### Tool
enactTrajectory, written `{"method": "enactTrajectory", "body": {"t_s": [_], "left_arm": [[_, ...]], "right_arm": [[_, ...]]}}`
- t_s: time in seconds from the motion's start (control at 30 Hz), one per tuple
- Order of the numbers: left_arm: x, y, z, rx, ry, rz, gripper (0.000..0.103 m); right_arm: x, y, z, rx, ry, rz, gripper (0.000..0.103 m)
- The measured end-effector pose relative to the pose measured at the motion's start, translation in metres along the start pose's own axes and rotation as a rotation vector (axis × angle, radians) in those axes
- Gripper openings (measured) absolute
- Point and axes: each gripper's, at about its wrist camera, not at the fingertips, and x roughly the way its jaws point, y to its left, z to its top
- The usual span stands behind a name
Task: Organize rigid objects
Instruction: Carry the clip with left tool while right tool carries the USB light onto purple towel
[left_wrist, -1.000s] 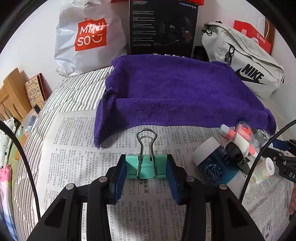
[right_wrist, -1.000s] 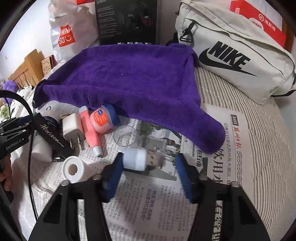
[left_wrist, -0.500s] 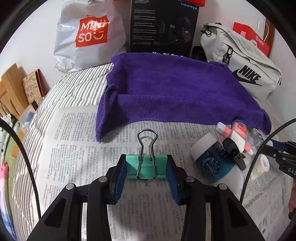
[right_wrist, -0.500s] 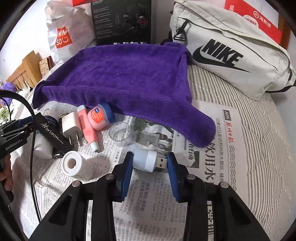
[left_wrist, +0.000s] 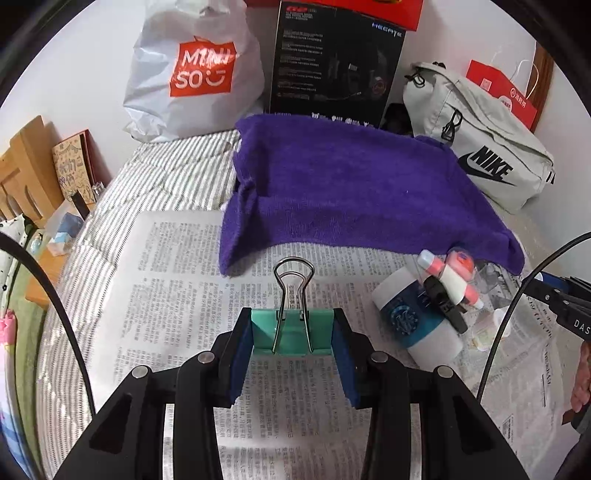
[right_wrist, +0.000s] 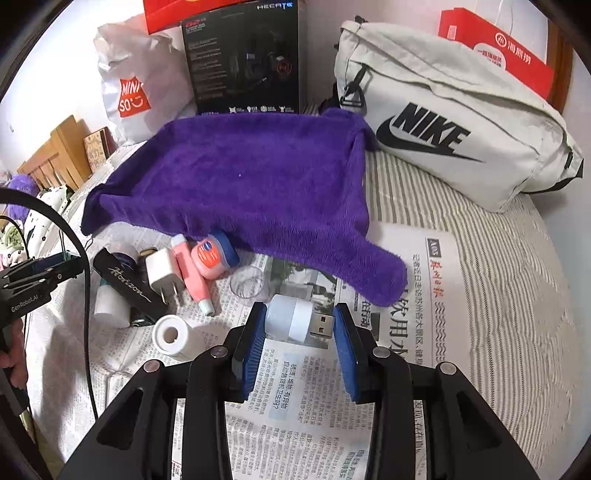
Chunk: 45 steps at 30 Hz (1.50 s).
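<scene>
Left gripper (left_wrist: 293, 338): clenched on clip (left_wrist: 291, 332), carried clear of newspaper (left_wrist: 177, 295). Right gripper (right_wrist: 299, 326): just closed endwise on USB lamp (right_wrist: 295, 321), probably for towel (right_wrist: 258, 181).

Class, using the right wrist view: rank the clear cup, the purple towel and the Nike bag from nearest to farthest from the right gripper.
1. Clear cup: just beyond the right gripper, slightly left, on the newspaper.
2. Purple towel: farther back, spread across the middle.
3. Nike bag: farthest, at the back right.
</scene>
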Motion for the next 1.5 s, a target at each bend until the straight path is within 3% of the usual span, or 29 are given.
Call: {"method": "enactTrajectory", "body": {"t_s": [0.4, 0.8, 1.1, 1.5], "left_arm": [[-0.029, 0.003, 0.037, 0.002, -0.044, -0.001, 0.039], [-0.028, 0.003, 0.098, 0.016, -0.075, -0.019, 0.039], [-0.001, 0.001, 0.136, 0.026, -0.061, -0.043, 0.039], [0.056, -0.015, 0.161, 0.024, 0.004, -0.097, 0.039]], "right_arm": [[-0.022, -0.006, 0.034, 0.019, -0.054, 0.023, 0.037], [-0.028, -0.014, 0.091, 0.02, -0.105, 0.033, 0.037], [-0.005, -0.018, 0.135, 0.022, -0.118, 0.042, 0.037], [0.055, -0.004, 0.162, -0.013, -0.062, 0.055, 0.037]]}}
